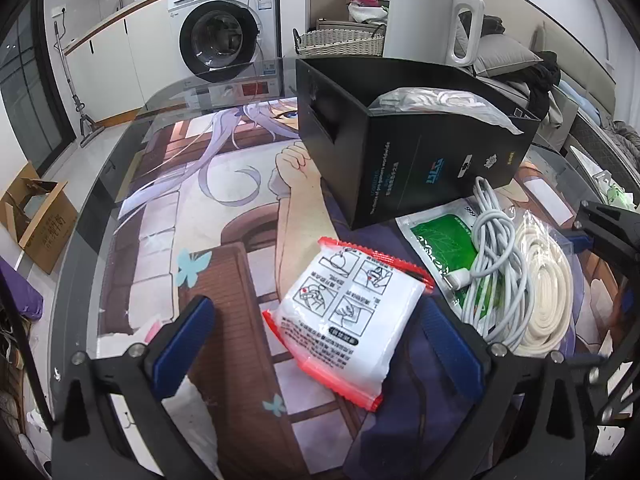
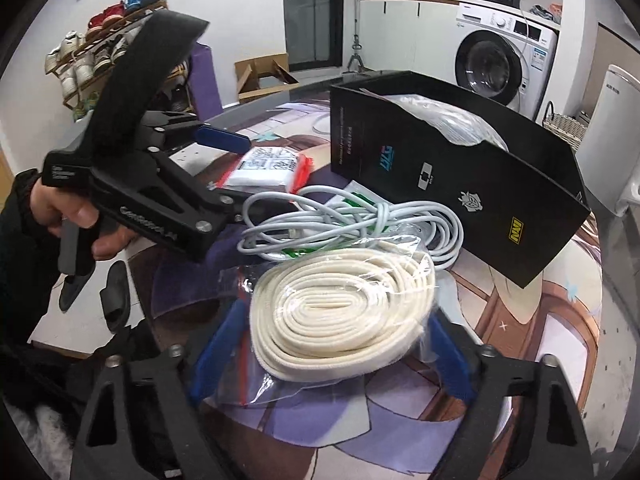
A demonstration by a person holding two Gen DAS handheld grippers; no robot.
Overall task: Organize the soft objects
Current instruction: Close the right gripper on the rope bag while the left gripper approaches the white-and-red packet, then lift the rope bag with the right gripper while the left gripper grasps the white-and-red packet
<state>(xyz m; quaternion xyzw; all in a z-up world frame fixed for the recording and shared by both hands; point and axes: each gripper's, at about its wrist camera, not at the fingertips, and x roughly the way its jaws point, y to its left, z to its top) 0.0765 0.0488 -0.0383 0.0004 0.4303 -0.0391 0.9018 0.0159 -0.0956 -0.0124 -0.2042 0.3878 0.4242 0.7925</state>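
Note:
A white packet with red edges (image 1: 348, 320) lies on the glass table between my left gripper's (image 1: 320, 340) open blue fingers, not pinched. It also shows in the right wrist view (image 2: 268, 168). A cream coiled band in a clear bag (image 2: 344, 320) lies between my right gripper's (image 2: 332, 344) open blue fingers; it also shows in the left wrist view (image 1: 548, 292). A grey-white cable bundle (image 1: 496, 264) lies on a green-and-white packet (image 1: 436, 240). A black box (image 1: 416, 148) behind them holds a white bagged item (image 1: 432, 100).
A white kettle (image 1: 432, 16) and a wicker basket (image 1: 340, 40) stand behind the box. A washing machine (image 1: 224, 28) is beyond the table's far edge. A cardboard box (image 1: 36, 216) sits on the floor at left. The left gripper body (image 2: 160, 184) shows in the right wrist view.

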